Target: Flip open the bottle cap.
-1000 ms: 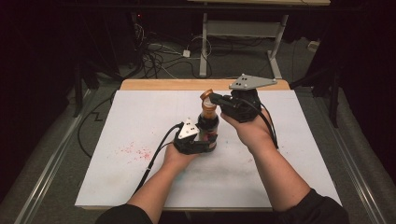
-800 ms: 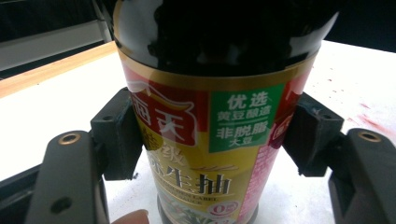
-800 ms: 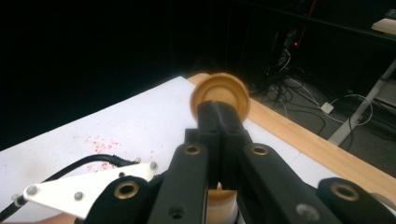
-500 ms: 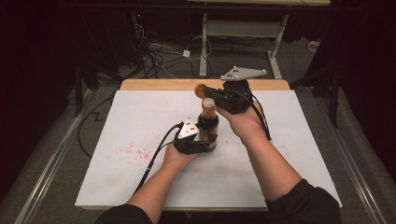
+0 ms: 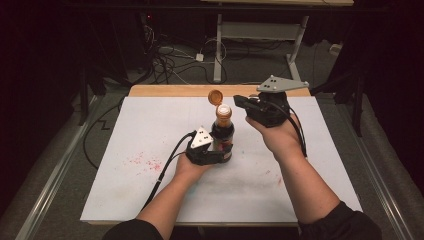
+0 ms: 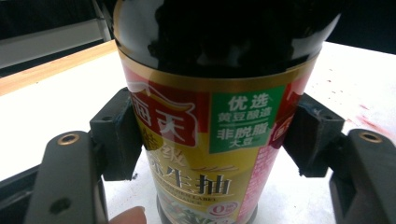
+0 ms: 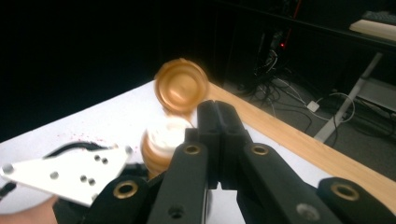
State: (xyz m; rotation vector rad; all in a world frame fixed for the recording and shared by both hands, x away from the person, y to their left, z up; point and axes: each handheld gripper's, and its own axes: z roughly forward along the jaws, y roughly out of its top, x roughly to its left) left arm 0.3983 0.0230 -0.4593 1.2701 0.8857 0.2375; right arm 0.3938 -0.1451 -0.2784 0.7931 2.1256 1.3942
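Note:
A dark soy sauce bottle point(image 5: 222, 134) with a red, gold and green label point(image 6: 205, 140) stands upright mid-table. My left gripper point(image 5: 216, 150) is shut on its lower body, a pad point(image 6: 116, 135) pressing each side. The orange flip cap point(image 5: 215, 96) stands tipped open above the neck, baring the white spout point(image 7: 167, 133). In the right gripper view the cap point(image 7: 181, 88) is blurred. My right gripper point(image 5: 240, 103) hovers just right of the bottle top, jaws pressed together with nothing between them point(image 7: 218, 116), a little apart from the cap.
A white sheet point(image 5: 125, 190) covers the table, with red speckles point(image 5: 142, 161) left of the bottle. The wooden table edge point(image 5: 165, 90) runs along the back. Cables and a desk frame point(image 5: 220, 45) lie on the floor beyond.
The orange cap was flipped up off the bottle's mouth. My right gripper has drawn back to the right, away from the cap. The left gripper and bottle stayed put.

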